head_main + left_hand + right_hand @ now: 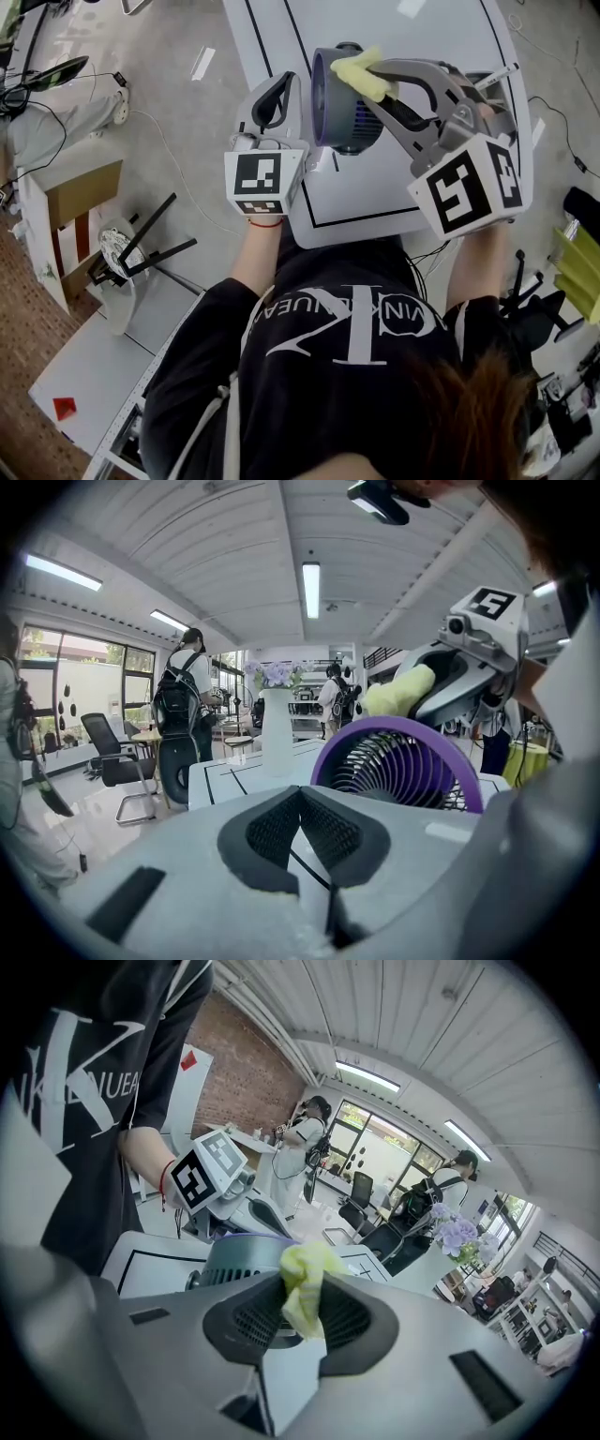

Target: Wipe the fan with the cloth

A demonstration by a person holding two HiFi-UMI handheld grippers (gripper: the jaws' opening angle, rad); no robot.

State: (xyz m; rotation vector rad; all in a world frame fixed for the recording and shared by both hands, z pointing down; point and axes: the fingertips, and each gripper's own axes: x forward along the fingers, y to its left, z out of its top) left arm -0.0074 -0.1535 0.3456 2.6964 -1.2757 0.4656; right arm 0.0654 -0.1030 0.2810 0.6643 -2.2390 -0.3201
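The right gripper (389, 82) was found closed on the yellow cloth (361, 70). The cloth was pinched between the pads, and a bunched wad stood out beyond the jaw tips. The left gripper (279, 94) was found fully closed, with nothing between its jaws.

The cloth was judged to be soft, light and limp. It would be expected to fold over an edge, so a grip on the bunched middle, as shown, was considered suitable. The desk fan (347, 98) was judged to be light, with a rigid purple rim and thin grille bars. Sliding or tipping on the table (441, 28) could be expected under wiping pressure. The rear housing or the base was judged the safest place for a steadying hold.

The fan was located directly ahead of the right jaw tips, with the cloth wad at its upper rim. Contact there could not be confirmed. The fan was located just beside the left gripper, on its right.
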